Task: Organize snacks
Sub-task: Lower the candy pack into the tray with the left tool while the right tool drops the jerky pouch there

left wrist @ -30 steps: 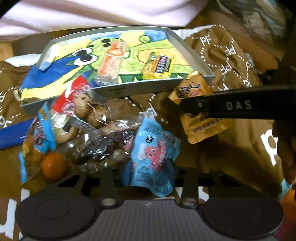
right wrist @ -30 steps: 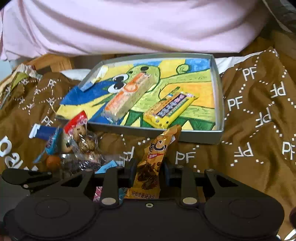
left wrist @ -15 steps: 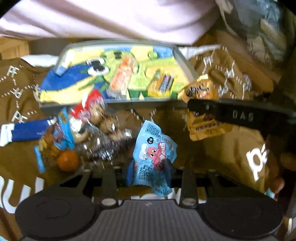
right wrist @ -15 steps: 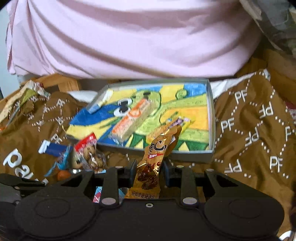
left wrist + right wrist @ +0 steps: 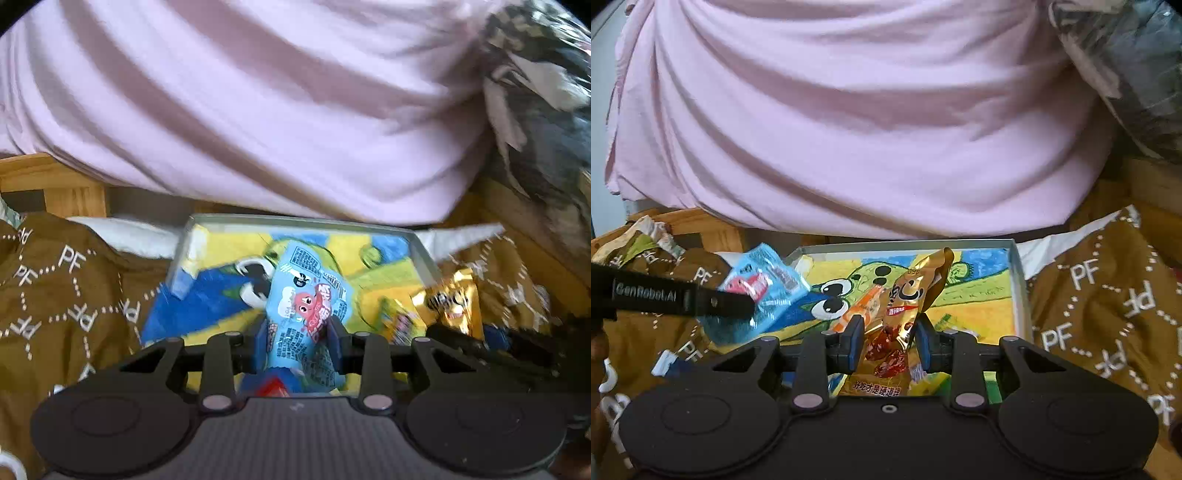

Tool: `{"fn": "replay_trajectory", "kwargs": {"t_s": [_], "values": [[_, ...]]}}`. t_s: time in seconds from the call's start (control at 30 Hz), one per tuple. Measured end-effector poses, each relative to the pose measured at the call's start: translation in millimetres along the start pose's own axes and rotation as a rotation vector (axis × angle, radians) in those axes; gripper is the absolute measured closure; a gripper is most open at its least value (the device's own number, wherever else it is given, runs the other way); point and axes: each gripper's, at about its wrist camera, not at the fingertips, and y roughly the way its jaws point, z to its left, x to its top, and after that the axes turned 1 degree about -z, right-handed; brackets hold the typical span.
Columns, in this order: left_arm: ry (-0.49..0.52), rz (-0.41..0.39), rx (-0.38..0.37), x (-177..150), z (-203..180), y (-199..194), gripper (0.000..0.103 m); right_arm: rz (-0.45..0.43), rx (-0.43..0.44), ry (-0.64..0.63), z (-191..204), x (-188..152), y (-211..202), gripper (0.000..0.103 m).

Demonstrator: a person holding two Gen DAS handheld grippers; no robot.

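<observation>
While both hover over the tray [image 5: 1018, 280], my left claw [image 5: 297, 334] pinches a blue packet [image 5: 306, 306] and my right claw [image 5: 889, 341] a gold one [image 5: 905, 306], ready to drop.

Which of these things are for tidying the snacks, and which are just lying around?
For the job:
- blue packet in the left gripper
- gold packet in the right gripper
- tray with the orange bar in it

Just lying about:
- brown PF cloth
- pink fabric
- wooden frame
</observation>
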Motion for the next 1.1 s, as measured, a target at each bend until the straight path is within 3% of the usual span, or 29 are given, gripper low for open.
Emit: {"fn": "replay_trajectory", "kwargs": {"t_s": [0.2,0.47,0.5,0.53,0.6,0.77,0.83,0.9,1.1], "values": [[-0.041,-0.004,0.027,1,26,37,0.067,0.036,0.009,0.002,6,-6,44,0.071],[-0.059,0.032,0.026,-11,43,68,0.067,0.061,0.000,0.001,17,-8,69,0.071],[-0.056,0.037,0.026,-12,42,70,0.068,0.065,-0.003,0.002,18,-9,70,0.071],[-0.054,0.042,0.023,-14,42,72,0.077,0.071,-0.009,0.006,17,-10,72,0.071],[-0.065,0.058,0.010,-17,44,77,0.081,0.079,-0.012,0.010,17,-11,75,0.071],[-0.072,0.060,0.007,-19,47,79,0.081,0.102,-0.032,0.002,16,-15,79,0.070],[-0.078,0.065,0.009,-19,49,79,0.079,0.111,-0.039,-0.006,17,-17,79,0.069],[-0.069,0.070,0.034,-18,48,80,0.071,0.114,-0.049,-0.016,18,-17,78,0.066],[-0.049,0.096,0.104,-19,45,77,0.048,0.104,-0.062,-0.034,18,-13,69,0.048]]}}
